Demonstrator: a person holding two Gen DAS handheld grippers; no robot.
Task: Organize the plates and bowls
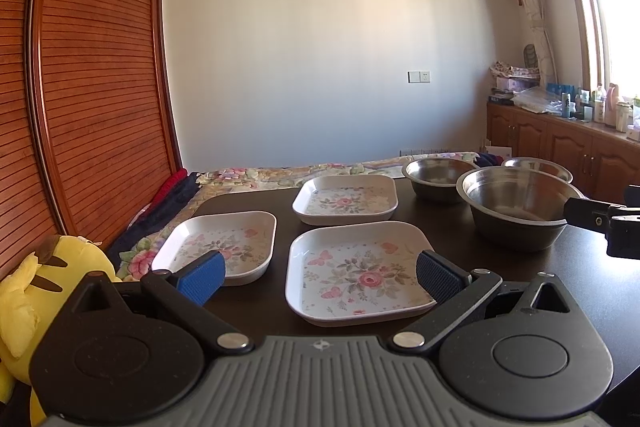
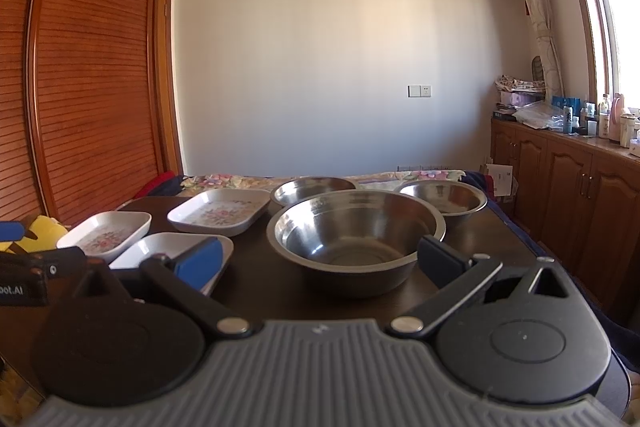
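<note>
Three square white plates with flower prints lie on the dark table (image 1: 580, 267): a near plate (image 1: 356, 273), a left plate (image 1: 218, 241) and a far plate (image 1: 346, 199). Three steel bowls stand on the right: a large near bowl (image 1: 518, 205), a middle bowl (image 1: 438, 177) and a far bowl (image 1: 538, 166). My left gripper (image 1: 320, 277) is open and empty, its jaws wide apart above the near plate. My right gripper (image 2: 320, 261) is open and empty, its jaws either side of the large bowl (image 2: 356, 231). The plates (image 2: 218, 211) show at its left.
A yellow plush toy (image 1: 28, 295) sits off the table's left edge. A flowered bedspread (image 1: 280, 175) lies behind the table. A slatted wooden wardrobe (image 1: 88, 67) stands at left. Wooden cabinets (image 2: 580, 195) with bottles run along the right wall.
</note>
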